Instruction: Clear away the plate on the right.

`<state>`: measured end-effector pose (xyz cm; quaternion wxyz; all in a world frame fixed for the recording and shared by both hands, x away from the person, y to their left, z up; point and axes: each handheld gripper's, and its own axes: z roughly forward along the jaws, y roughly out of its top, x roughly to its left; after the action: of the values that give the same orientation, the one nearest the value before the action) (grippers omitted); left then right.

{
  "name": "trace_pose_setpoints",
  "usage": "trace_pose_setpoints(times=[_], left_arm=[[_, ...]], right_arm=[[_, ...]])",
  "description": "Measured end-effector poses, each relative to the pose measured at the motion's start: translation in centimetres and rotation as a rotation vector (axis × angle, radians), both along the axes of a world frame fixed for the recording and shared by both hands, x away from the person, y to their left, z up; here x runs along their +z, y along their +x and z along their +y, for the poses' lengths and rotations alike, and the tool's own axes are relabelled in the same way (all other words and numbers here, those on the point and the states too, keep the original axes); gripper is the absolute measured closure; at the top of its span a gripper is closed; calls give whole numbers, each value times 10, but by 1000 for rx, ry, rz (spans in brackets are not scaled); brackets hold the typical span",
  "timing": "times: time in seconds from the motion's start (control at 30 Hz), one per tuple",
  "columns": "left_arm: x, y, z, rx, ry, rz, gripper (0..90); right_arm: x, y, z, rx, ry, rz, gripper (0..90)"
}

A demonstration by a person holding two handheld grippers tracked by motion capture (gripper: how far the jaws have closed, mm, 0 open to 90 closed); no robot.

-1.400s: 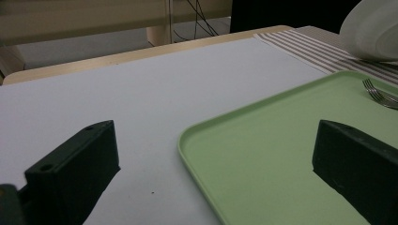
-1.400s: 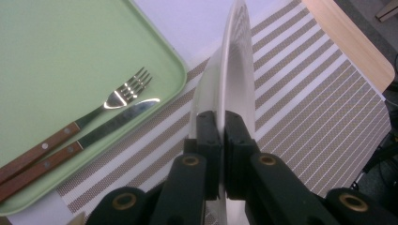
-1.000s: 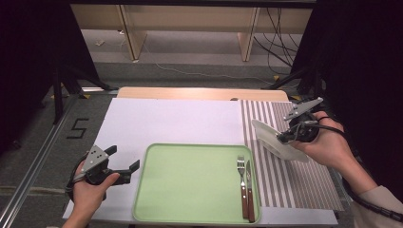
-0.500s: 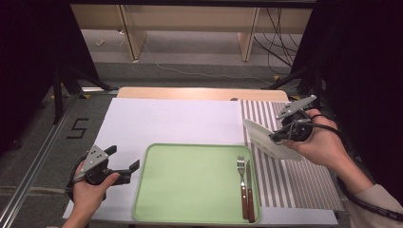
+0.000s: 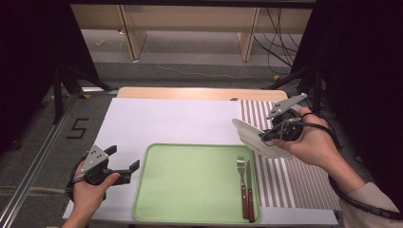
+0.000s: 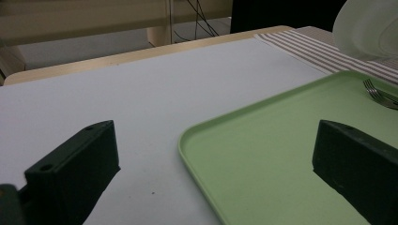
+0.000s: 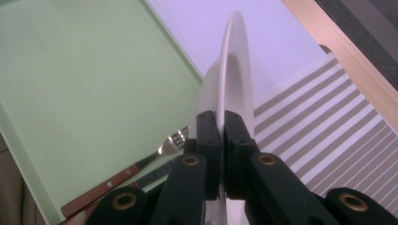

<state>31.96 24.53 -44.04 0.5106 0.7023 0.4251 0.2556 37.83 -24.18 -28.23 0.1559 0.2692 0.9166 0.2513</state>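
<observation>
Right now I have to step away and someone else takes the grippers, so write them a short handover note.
Right gripper: shut on the rim of the white plate, held tilted in the air over the striped mat, beside the tray's right edge.
Left gripper: open, holding nothing, resting left of the green tray.
Done: fork and knife lie side by side at the tray's right.
Left: probably set the plate on the tray's bare middle.

High view from above, facing forward-down; both gripper views close, low, sharing the green tray.
</observation>
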Motion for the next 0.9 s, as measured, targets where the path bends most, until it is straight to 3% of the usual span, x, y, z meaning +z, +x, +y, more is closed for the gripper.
trace_pose_setpoints(times=[0.9], left_arm=[[0, 0, 0, -2, 1, -2, 4]], right_arm=[[1, -9, 66, 146, 54, 4, 879]])
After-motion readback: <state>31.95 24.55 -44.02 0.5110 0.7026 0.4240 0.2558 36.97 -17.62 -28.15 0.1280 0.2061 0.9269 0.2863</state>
